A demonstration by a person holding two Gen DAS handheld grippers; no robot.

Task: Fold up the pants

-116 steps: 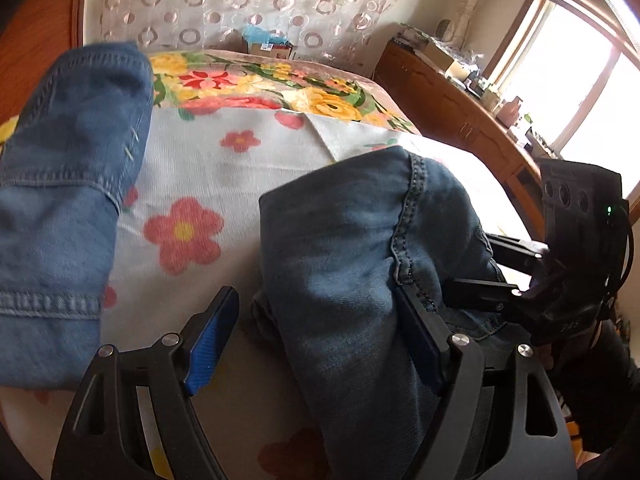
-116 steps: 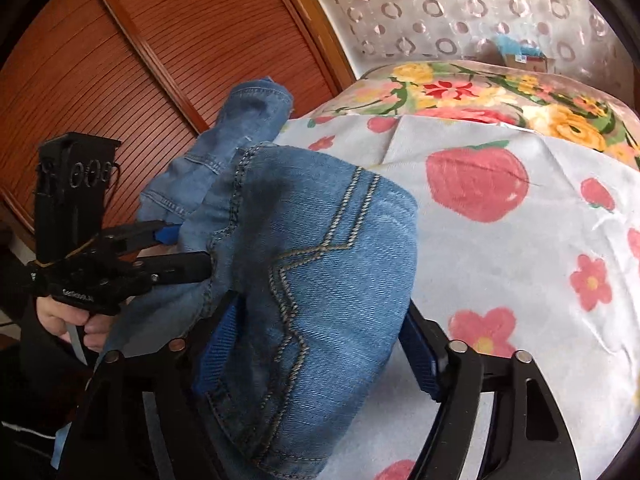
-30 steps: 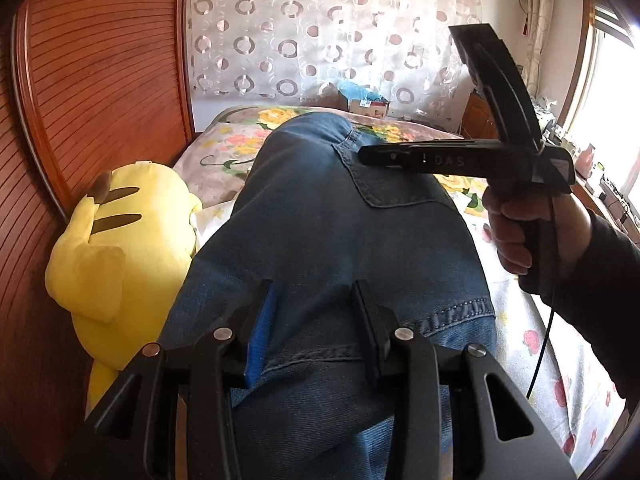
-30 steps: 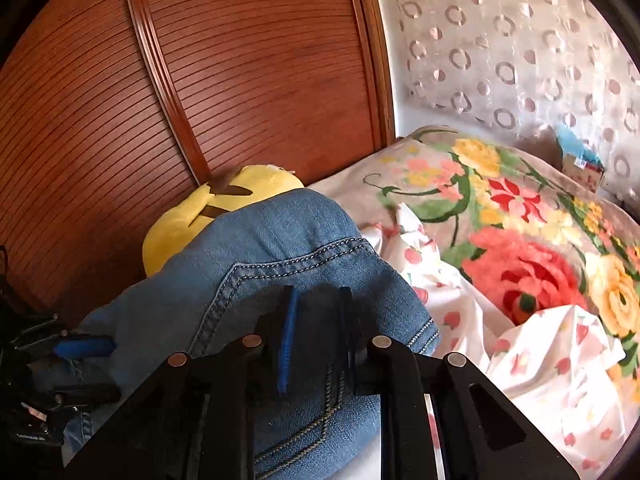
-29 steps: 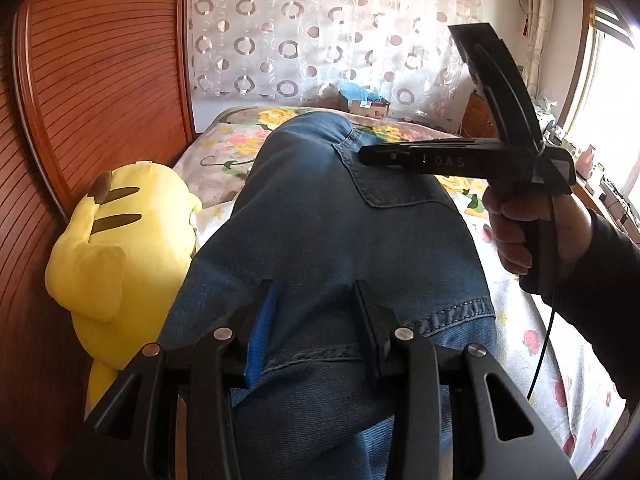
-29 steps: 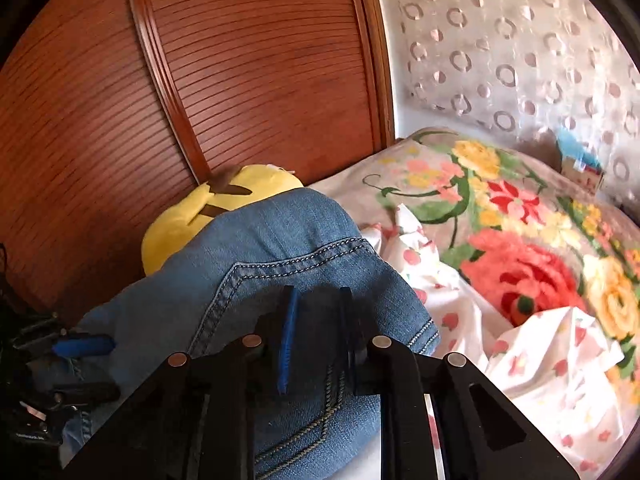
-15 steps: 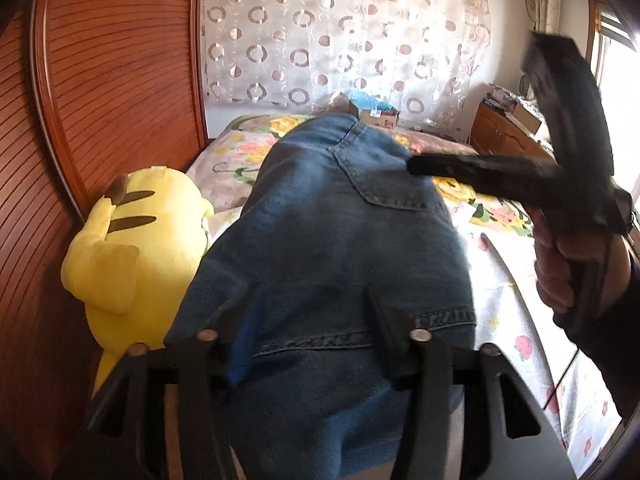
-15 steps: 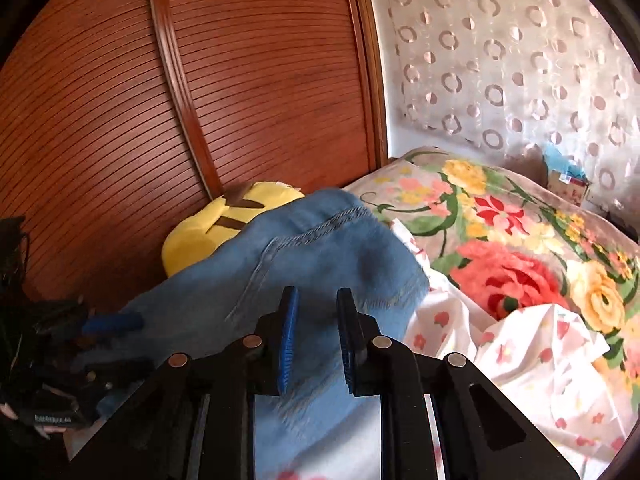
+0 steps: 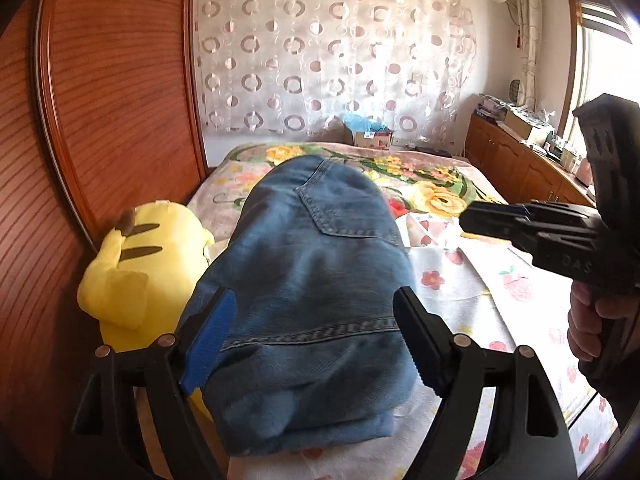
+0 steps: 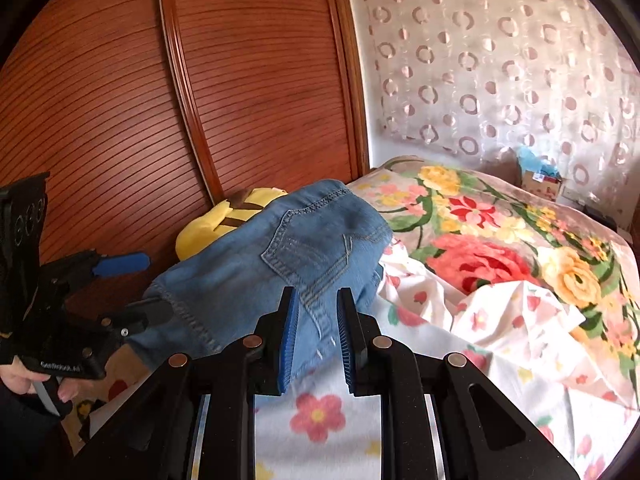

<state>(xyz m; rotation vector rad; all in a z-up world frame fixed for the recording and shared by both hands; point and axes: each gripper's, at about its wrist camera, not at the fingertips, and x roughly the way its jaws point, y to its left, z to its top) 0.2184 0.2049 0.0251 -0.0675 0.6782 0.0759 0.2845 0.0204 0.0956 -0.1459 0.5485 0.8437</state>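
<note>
While the jaws of the left tongs (image 9: 312,340) are opening, the folded pants (image 9: 316,280) are seen between them but no longer pinched, whereas a second ago the denim was clamped there. From left to right, a ribbed wooden wardrobe door (image 9: 112,120) is met first, then a yellow plush toy (image 9: 140,272) lying against it on the bed, then the pants just beside the toy and partly resting against it, and finally the right tongs (image 9: 528,224), carried in a hand (image 9: 592,328) above the flowered sheet (image 9: 480,288). In the right wrist view the right tongs (image 10: 318,320) are shown nearly together with nothing between them, well clear of the denim they gripped a second ago; the pants (image 10: 288,256) are seen lying in a compact bundle with a back pocket upward. Both releases are taken to mean that the fold has been set down and the task is close to finished, perhaps with only smoothing left. The surface is a bed (image 10: 500,240) covered by a large-flowered blanket and a crumpled white sheet printed with small red flowers. Behind it a curtain (image 9: 340,60) with ring patterns is hung, a small box (image 9: 372,136) is set below it, and wooden cabinets (image 9: 520,164) under a bright window are placed at the far right.
</note>
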